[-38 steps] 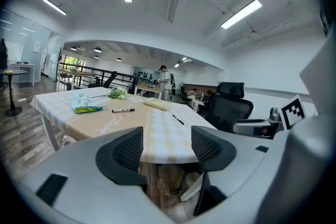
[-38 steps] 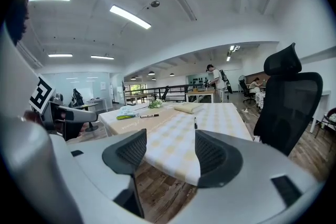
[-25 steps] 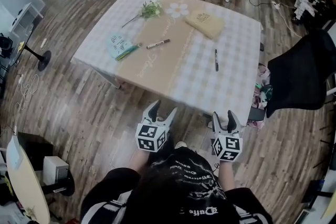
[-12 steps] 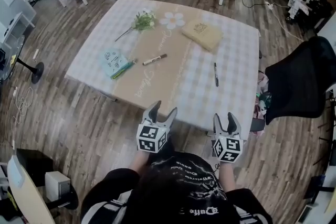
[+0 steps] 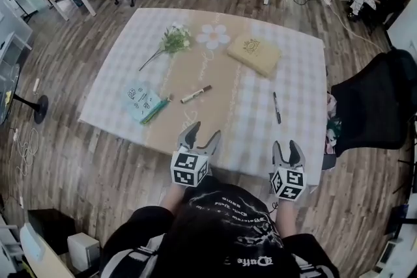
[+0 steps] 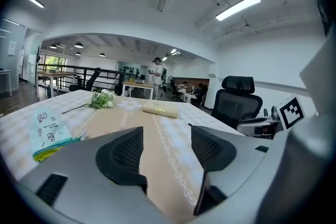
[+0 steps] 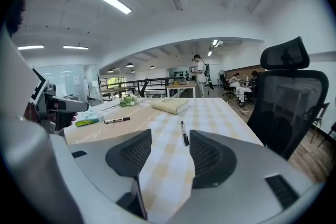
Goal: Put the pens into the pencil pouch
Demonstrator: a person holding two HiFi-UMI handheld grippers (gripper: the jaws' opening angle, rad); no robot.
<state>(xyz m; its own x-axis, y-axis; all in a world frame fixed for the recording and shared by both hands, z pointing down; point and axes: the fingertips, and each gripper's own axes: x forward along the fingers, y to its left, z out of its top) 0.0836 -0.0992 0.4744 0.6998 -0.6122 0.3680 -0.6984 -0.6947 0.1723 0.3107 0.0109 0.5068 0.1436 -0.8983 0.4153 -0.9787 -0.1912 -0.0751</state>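
The black pen (image 5: 276,107) lies by itself on the checked cloth toward your right side of the table (image 5: 117,75), and in your right gripper view it sits just ahead of the jaws, in line with the gap between them but well short of it. The white-bodied marker (image 5: 195,94) rests on the tan runner down the middle of the cloth, and a green pen (image 5: 158,111) lies right against the teal printed packet (image 5: 140,101) on your left. The tan pouch (image 5: 254,55) is at the far right of the table, flat and closed as far as you can see, well apart from all three pens. Your left gripper (image 5: 201,135) hovers over the near edge of the table with its jaws spread and nothing between them; only the runner shows through the gap. Your right gripper (image 5: 287,148) is held at the near right corner, also off the cloth; its jaws have just been narrowing but stand apart, and they hold nothing. Farther out, a flower sprig (image 5: 171,42) and a white daisy shape (image 5: 215,37) lie at the far end of the runner, and a black office chair (image 5: 374,101) stands beside the table on your right.
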